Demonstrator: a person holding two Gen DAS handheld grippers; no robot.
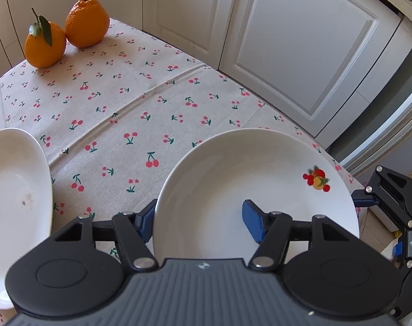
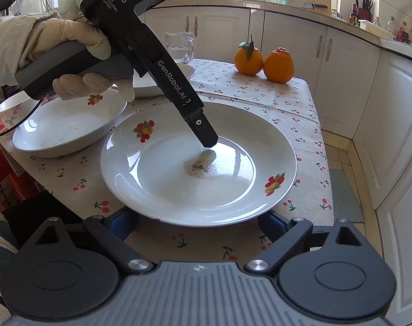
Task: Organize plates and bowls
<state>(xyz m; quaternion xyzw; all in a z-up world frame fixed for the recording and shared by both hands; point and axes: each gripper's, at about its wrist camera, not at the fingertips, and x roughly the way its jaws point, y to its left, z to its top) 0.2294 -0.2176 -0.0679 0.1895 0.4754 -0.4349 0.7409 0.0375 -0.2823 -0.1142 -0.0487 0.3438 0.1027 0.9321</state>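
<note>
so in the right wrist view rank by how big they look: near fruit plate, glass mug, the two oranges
1. near fruit plate
2. glass mug, though it sits farthest back
3. two oranges, about alike, unranked

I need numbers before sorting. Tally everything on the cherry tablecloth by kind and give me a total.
Plates: 3 (centre plate, left plate, back plate)
Bowl: 1
Oranges: 2
Glass mug: 1
Total: 7
</note>
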